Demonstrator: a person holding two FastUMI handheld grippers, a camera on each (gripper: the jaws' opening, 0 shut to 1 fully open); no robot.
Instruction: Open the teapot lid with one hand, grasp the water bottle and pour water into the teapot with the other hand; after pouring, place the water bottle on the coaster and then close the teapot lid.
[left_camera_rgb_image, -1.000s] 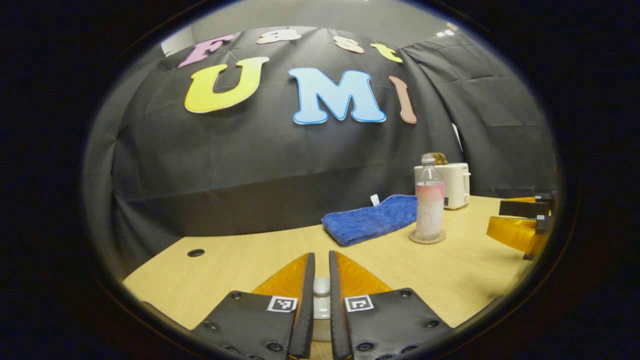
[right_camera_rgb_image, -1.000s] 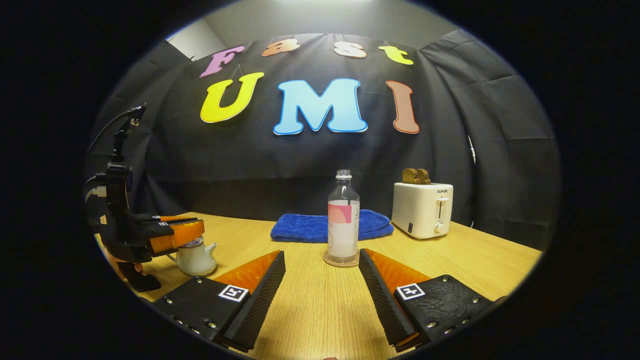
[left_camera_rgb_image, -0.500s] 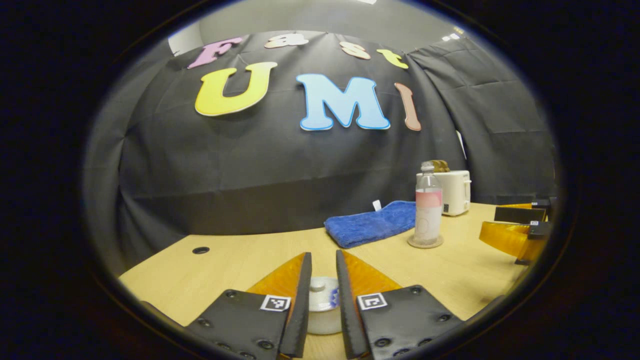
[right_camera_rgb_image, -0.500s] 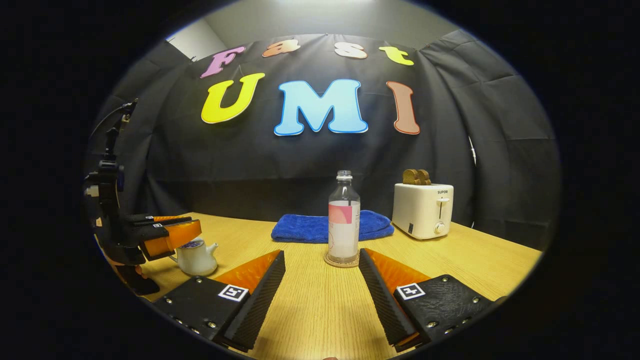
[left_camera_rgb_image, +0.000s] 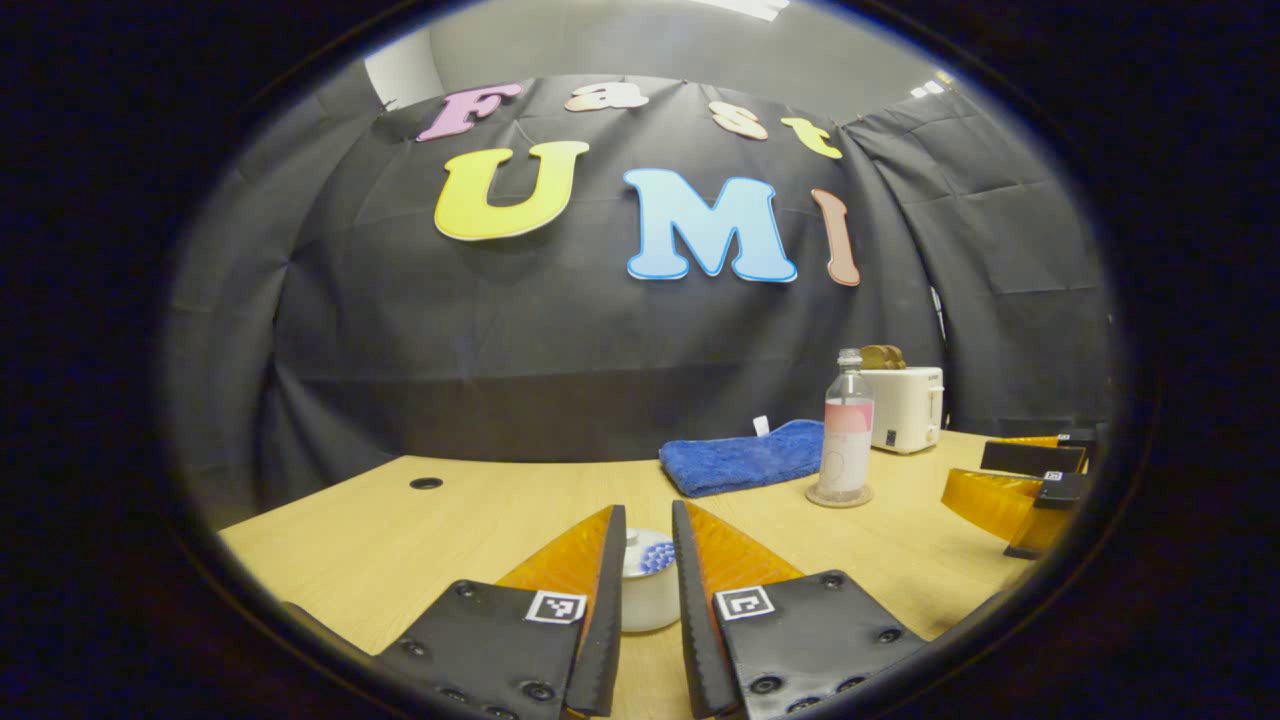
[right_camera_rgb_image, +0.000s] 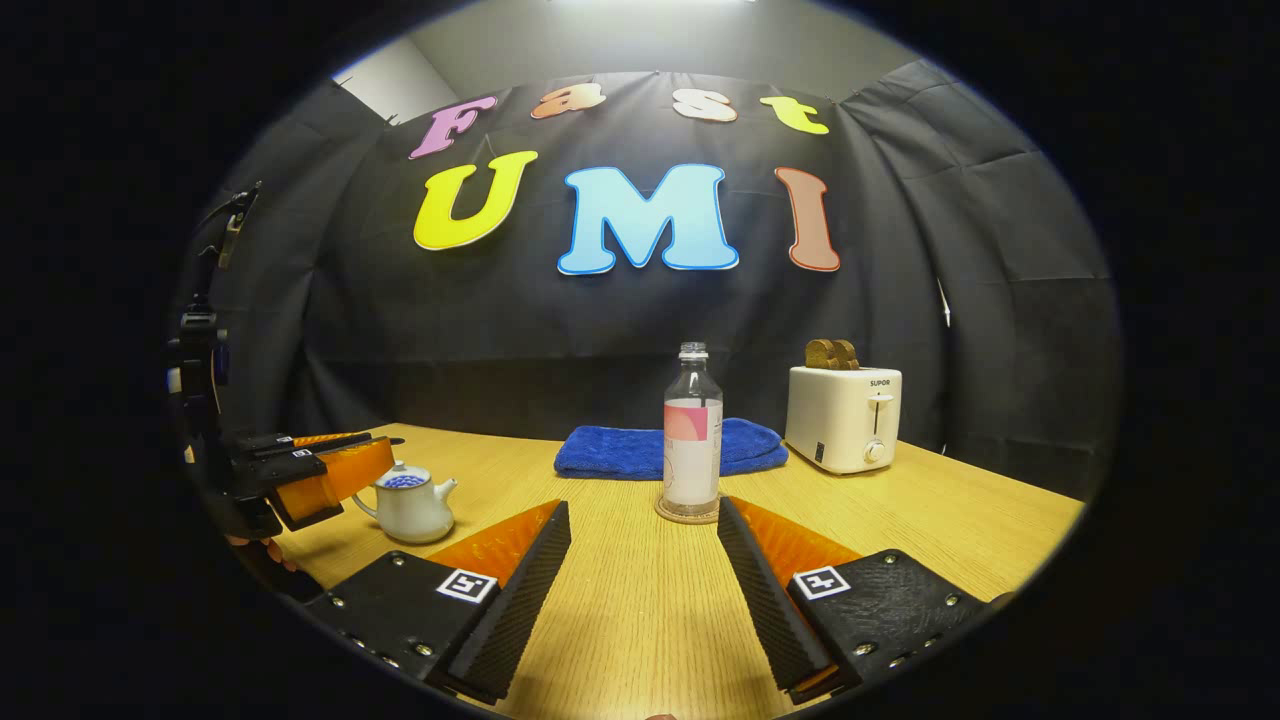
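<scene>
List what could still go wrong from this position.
1. The left gripper sits close beside the teapot, its lid back on; a careless pull-back might clip the lid or tip the pot.
2. The water bottle is tall, uncapped and stands on a small coaster; the open right gripper, pointed at it, might knock it over and spill water toward the blue towel.
</scene>
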